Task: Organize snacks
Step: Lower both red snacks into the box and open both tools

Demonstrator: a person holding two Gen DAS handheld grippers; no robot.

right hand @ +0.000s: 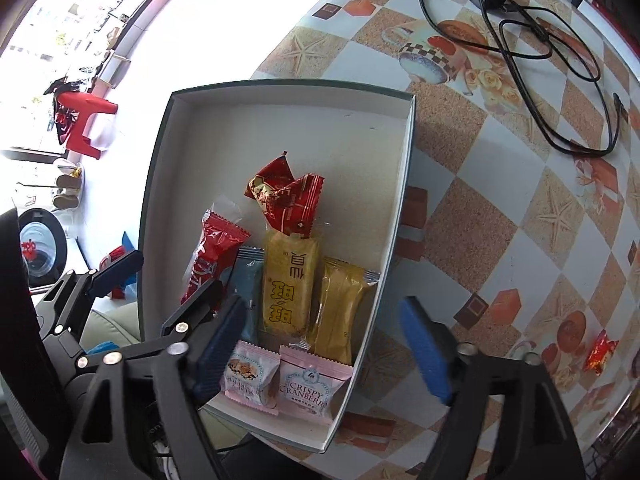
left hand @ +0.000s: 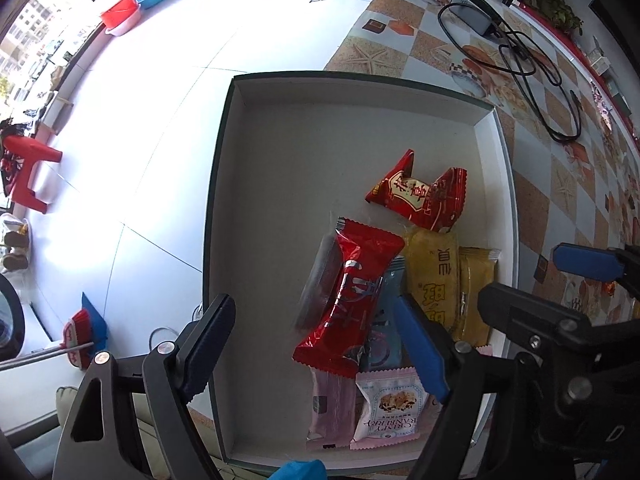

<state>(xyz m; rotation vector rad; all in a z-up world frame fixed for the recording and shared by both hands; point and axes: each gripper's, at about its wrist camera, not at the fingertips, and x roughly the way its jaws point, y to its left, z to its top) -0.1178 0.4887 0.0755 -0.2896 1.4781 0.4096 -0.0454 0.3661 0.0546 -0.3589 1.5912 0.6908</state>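
Both black two-finger grippers, left [left hand: 316, 340] and right [right hand: 324, 344], are pointing steeply downward, blue-padded fingers [left hand: 420, 348] spread wide, gripping nothing.

Black cable [right hand: 560, 92] looped on patterned table [right hand: 500, 208]; red stool [left hand: 28, 172] and basins [left hand: 124, 16] on floor.

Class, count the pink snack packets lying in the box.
2. Both lie side by side at the box's near end: left pink packet, right pink packet. Others may be hidden under the pile.
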